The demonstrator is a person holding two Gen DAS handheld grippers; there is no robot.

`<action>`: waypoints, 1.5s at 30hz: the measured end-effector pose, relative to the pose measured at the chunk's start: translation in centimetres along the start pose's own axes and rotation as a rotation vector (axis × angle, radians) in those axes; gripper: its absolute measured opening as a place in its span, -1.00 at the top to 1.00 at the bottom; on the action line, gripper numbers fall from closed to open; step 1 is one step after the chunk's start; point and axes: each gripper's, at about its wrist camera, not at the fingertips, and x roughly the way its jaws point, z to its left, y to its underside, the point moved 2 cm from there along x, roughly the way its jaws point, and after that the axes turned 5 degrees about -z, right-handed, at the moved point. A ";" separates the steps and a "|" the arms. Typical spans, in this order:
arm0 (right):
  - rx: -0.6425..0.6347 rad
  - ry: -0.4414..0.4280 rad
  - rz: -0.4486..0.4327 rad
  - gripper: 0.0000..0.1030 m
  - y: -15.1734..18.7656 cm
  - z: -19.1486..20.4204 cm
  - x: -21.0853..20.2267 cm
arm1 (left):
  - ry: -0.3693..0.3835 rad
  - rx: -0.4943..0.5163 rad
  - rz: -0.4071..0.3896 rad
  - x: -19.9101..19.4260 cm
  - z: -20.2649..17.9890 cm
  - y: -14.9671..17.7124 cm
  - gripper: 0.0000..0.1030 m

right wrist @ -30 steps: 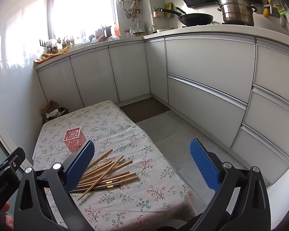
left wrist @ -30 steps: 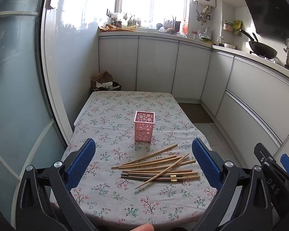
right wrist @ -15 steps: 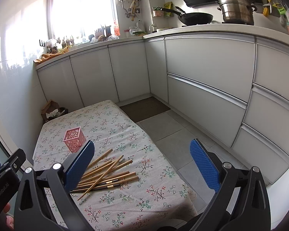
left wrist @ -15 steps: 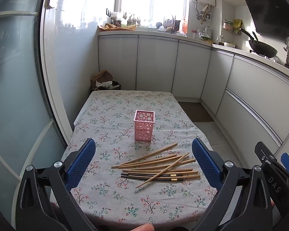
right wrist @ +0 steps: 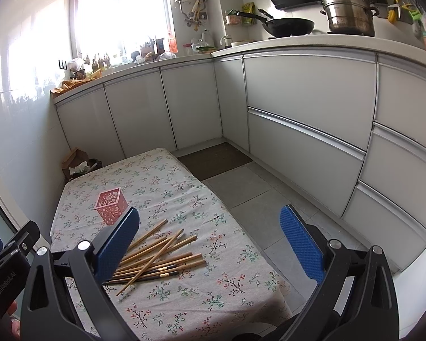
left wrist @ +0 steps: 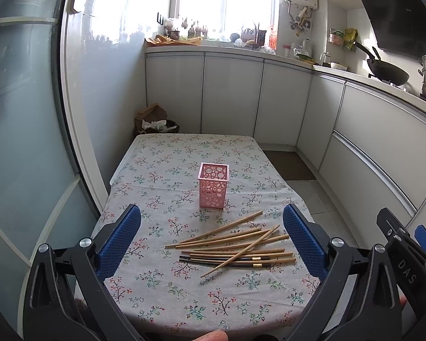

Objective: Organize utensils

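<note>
A loose pile of wooden chopsticks, a couple of them dark with gold bands, lies on the near half of the table. Behind it stands an empty pink perforated holder, upright. My left gripper hangs wide open above the near table edge, the pile lying between its blue pads in view, nothing held. My right gripper is also wide open, off to the right of the pile, over the table's right edge and the floor.
A floral cloth covers the table. White cabinets run along the back and right, with a wok and steel pot on the counter. A bin with paper sits beyond the table. A glass door stands left.
Both views have barely shifted; the chopsticks and holder lie as before and both grippers stay open.
</note>
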 end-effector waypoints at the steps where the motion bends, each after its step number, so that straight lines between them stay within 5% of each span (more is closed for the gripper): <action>1: 0.000 -0.001 0.000 -0.88 0.0 0.0 0.0 | 0.000 -0.001 0.000 0.0 0.0 0.0 -0.86; 45: 0.003 -0.003 0.013 -0.88 0.1 0.0 0.0 | -0.005 0.007 0.018 -0.1 -0.2 0.4 -0.86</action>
